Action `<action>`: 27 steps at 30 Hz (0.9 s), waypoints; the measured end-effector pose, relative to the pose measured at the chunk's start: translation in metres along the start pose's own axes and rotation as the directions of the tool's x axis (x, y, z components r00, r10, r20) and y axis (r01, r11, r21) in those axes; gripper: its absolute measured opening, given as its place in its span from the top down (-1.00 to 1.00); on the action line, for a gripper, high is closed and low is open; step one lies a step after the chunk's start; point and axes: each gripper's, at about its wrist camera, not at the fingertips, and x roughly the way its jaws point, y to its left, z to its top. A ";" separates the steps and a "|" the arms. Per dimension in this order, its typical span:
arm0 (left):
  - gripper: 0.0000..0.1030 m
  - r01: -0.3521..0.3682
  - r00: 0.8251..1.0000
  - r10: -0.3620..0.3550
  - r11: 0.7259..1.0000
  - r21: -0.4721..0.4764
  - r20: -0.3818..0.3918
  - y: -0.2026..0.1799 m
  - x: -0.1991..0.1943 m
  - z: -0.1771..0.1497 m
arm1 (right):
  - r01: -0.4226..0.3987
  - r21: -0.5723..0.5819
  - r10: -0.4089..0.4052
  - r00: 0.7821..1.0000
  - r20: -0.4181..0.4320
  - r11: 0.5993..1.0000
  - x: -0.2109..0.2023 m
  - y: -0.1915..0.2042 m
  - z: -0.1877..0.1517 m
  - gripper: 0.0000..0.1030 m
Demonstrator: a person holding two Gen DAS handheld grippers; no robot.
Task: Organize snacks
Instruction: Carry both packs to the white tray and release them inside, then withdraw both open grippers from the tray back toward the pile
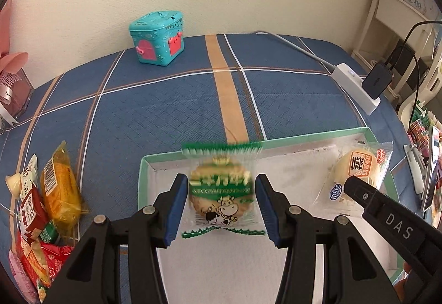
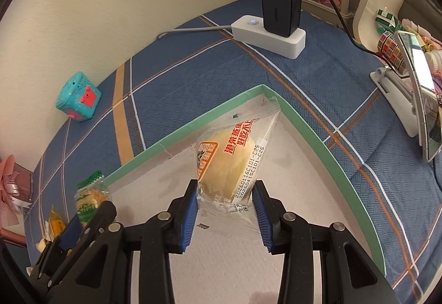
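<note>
A green-edged snack packet with a cow on it (image 1: 223,210) hangs between the blue pads of my left gripper (image 1: 221,188). It is smeared by downward motion and the pads do not press it, so the gripper is open. Below it lies a green-rimmed box (image 1: 143,174) with a white lining. My right gripper (image 2: 226,188) is shut on a clear-wrapped pale bun packet (image 2: 229,163), whose far end sits in the box's far corner (image 2: 262,87). The bun packet (image 1: 356,166) also shows at the right of the left wrist view, under the right gripper's black finger (image 1: 362,193).
A pile of loose snacks lies left of the box: a yellow packet (image 1: 59,188) and red ones (image 1: 30,210). On the blue checked cloth stand a teal toy chest (image 1: 156,39), a white power strip (image 2: 270,36) with a black charger (image 2: 280,12), and a phone on a stand (image 2: 420,99).
</note>
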 end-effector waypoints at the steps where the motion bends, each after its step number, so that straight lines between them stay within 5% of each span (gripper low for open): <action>1: -0.18 0.002 1.000 -0.002 1.000 0.001 0.002 0.000 0.000 0.001 | -0.001 -0.001 0.001 1.000 -0.001 1.000 0.000 0.000 0.000 0.18; 2: -0.35 0.004 1.000 -0.004 1.000 0.001 0.005 0.000 -0.001 0.002 | 0.002 -0.002 -0.002 1.000 -0.002 1.000 0.000 0.000 0.000 0.17; 8: -0.51 -0.018 1.000 0.018 1.000 0.001 0.002 0.002 -0.010 0.006 | 0.016 -0.009 -0.017 0.999 -0.045 1.000 -0.002 0.001 0.000 0.08; 11: -0.58 -0.053 0.998 0.052 0.998 -0.015 -0.024 0.008 -0.015 0.008 | 0.006 -0.015 -0.007 0.999 -0.044 1.000 -0.009 0.002 0.000 -0.28; 27: -0.96 -0.150 0.987 0.141 0.982 -0.116 -0.082 0.051 -0.047 -0.011 | 0.036 -0.096 -0.036 0.999 -0.006 0.995 -0.041 0.011 -0.012 -0.98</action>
